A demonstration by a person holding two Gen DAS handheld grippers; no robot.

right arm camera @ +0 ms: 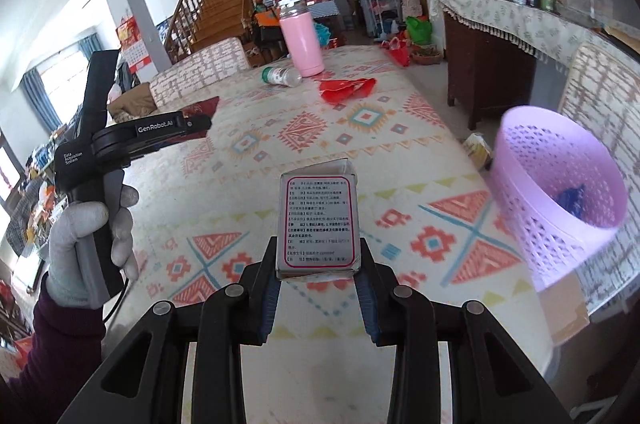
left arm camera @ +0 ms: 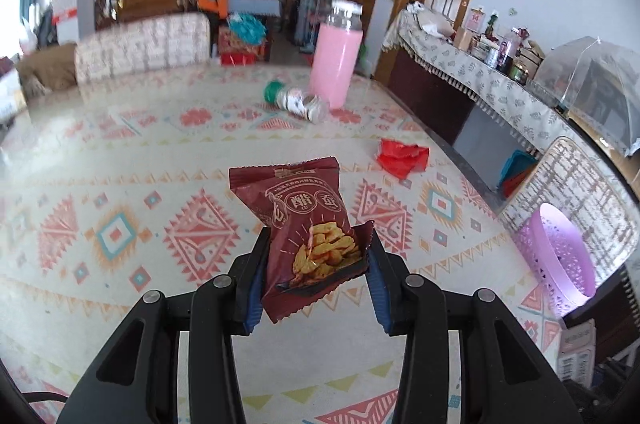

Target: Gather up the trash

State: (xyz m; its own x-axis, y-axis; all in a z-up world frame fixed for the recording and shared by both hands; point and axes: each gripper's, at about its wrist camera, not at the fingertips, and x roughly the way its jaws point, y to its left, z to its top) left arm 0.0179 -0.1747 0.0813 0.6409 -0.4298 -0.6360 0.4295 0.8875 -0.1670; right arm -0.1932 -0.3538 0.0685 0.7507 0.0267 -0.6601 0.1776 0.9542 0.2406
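1. The dark red snack packet [left arm camera: 308, 236] is clamped between the two fingers of the left gripper [left arm camera: 316, 256], raised clear of the patterned tablecloth [left arm camera: 120, 184]. Its jaws pinch the packet at its lower part; the packet's top stands free above them.
2. A small printed box [right arm camera: 318, 224] sits between the fingers of the right gripper [right arm camera: 318, 268], its text panel facing the camera. Those jaws press on its two sides; the box is held above the cloth.
3. A red crumpled wrapper [left arm camera: 402, 156] lies loose on the cloth, beyond the packet and to its right.
4. Farther back, a clear bottle with a green cap [left arm camera: 296, 100] lies on its side, just beside an upright pink flask [left arm camera: 336, 56].
5. A lilac perforated basket [right arm camera: 560, 200] stands off the table's right edge, tilted in view, next to a covered chair [right arm camera: 600, 96]. Something blue lies inside it; its nature cannot be made out.
6. In the right wrist view, a grey-gloved hand [right arm camera: 92, 236] grips the left gripper's handle at the left of the table, with a dark sleeve below it.
7. A cloth-draped sideboard [left arm camera: 460, 72] carrying jars runs along the right wall.
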